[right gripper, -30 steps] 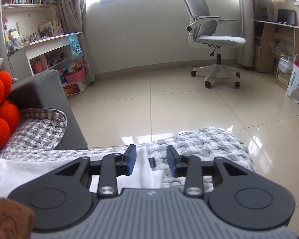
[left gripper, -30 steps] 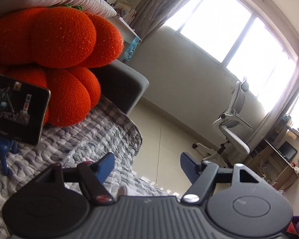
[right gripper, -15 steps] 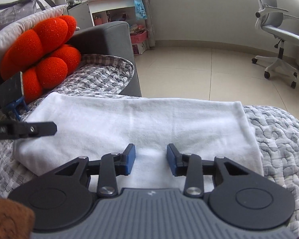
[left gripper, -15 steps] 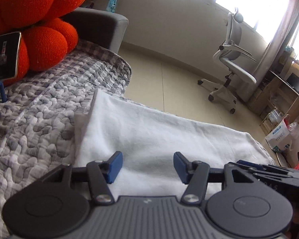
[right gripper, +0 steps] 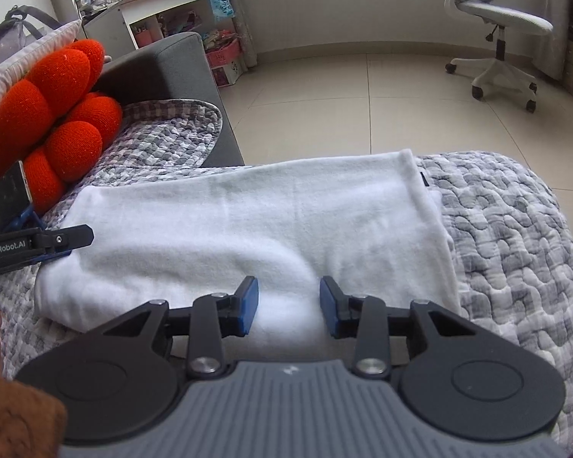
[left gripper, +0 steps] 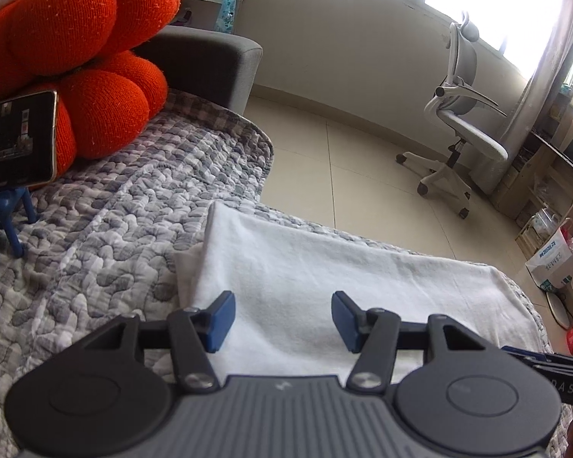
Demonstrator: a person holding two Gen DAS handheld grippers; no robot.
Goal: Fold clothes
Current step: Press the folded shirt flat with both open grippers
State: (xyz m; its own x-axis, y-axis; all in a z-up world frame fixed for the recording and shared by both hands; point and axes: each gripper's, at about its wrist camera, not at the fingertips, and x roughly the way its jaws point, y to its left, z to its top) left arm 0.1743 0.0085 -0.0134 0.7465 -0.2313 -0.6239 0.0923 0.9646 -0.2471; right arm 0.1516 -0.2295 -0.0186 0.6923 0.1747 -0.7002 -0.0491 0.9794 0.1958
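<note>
White cotton garment (right gripper: 248, 221), folded into a long band, lying across the quilted sofa cover (right gripper: 515, 236), far hem close to the cover's front edge above the floor (right gripper: 363, 107).
Left tongs (left gripper: 280, 320): open, empty, over the near hem.
Right tongs (right gripper: 288, 305): opening, no cloth pinched.
Risk: single-layer grab, fold undone; forward push, cloth off the front edge.
Clearance: phone on stand (left gripper: 15, 141) and orange cushion (left gripper: 95, 76) at the left end; bare quilt toward the right corner.
</note>
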